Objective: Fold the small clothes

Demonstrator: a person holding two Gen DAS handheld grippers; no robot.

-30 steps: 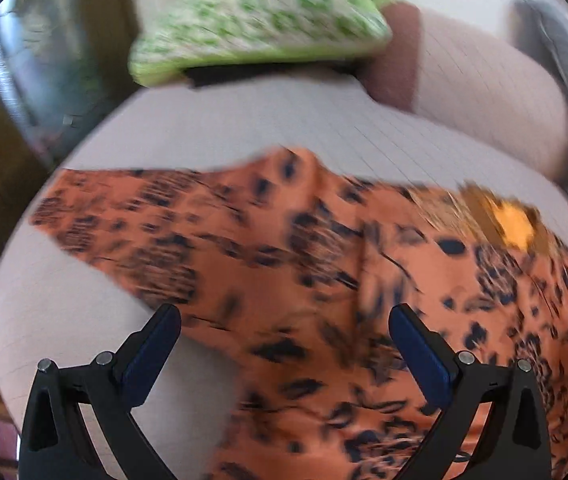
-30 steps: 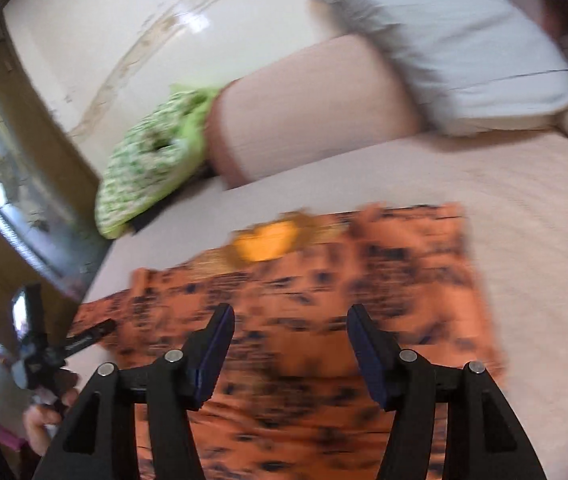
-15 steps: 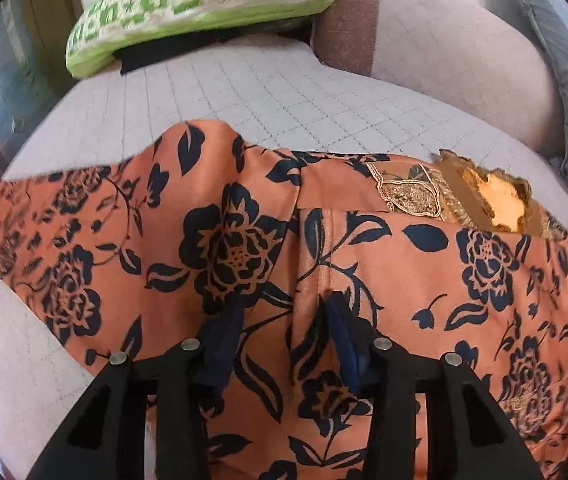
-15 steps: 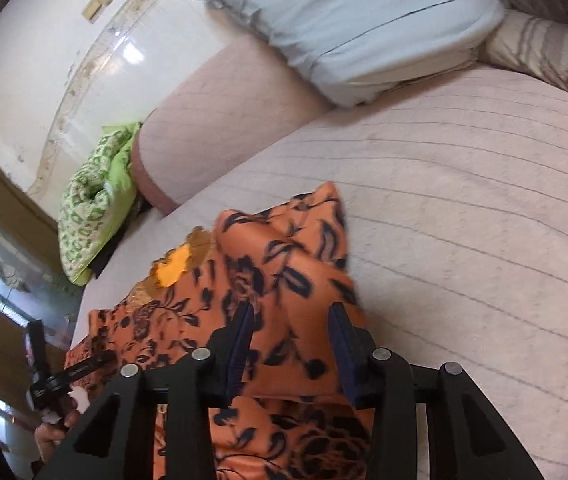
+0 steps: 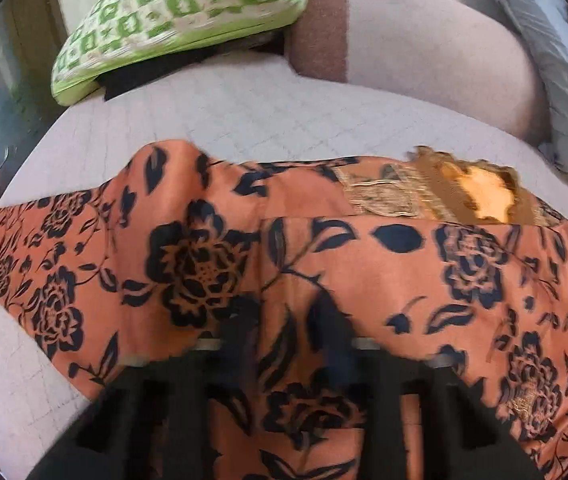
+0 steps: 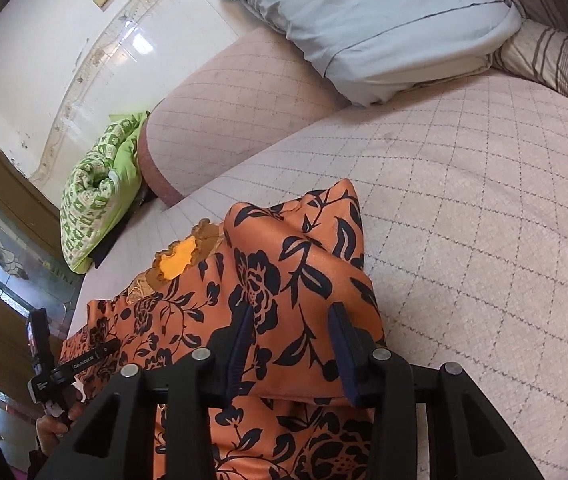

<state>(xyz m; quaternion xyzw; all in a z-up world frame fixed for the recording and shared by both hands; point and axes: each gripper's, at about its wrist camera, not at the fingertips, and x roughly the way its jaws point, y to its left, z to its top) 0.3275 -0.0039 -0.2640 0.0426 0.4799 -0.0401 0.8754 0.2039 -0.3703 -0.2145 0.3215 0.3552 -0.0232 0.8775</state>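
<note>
An orange garment with a black flower print lies spread on a pale quilted bed; its gold-trimmed neckline faces the far side. My left gripper is shut on a fold of the garment near its middle; the view is blurred. In the right wrist view the garment has its right sleeve folded up over the body. My right gripper is shut on that raised fold. The left gripper shows at the far left of the right wrist view, held by a hand.
A green patterned cushion lies at the bed's far left, also in the right wrist view. A pinkish bolster runs along the back. A light blue pillow and a striped pillow lie at the far right. Bare bed sheet spreads right of the garment.
Both grippers closed from open onto the garment. The right one lifted the sleeve side up and over toward the middle; the left stays gripping near the centre.
</note>
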